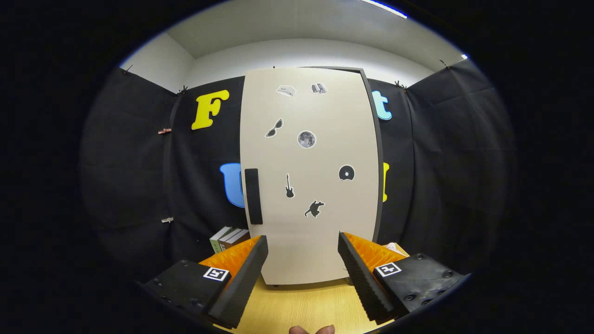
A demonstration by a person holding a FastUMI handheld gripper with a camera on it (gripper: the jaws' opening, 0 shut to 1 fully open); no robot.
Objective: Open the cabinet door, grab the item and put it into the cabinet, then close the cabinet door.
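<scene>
Two fingers of the gripper (302,260) stand wide apart with nothing between them, hovering over the wooden tabletop (301,308). At the very near edge, fingertips of the person's hand (312,330) peek in just under the gap. Just ahead of the fingers, the cabinet (310,176) stands upright on the table, its pale door (306,204) facing us and shut, edge flush against the dark frame on the right. Stickers dot the door: sunglasses, a moon, a guitar, a disc, a turtle. The dark vertical handle (253,196) sits on the door's left edge, beyond the left finger. Left of the cabinet, behind that finger, a small stack of books (228,238) rests on the table. Farther back hangs the black cloth wall (134,162).
</scene>
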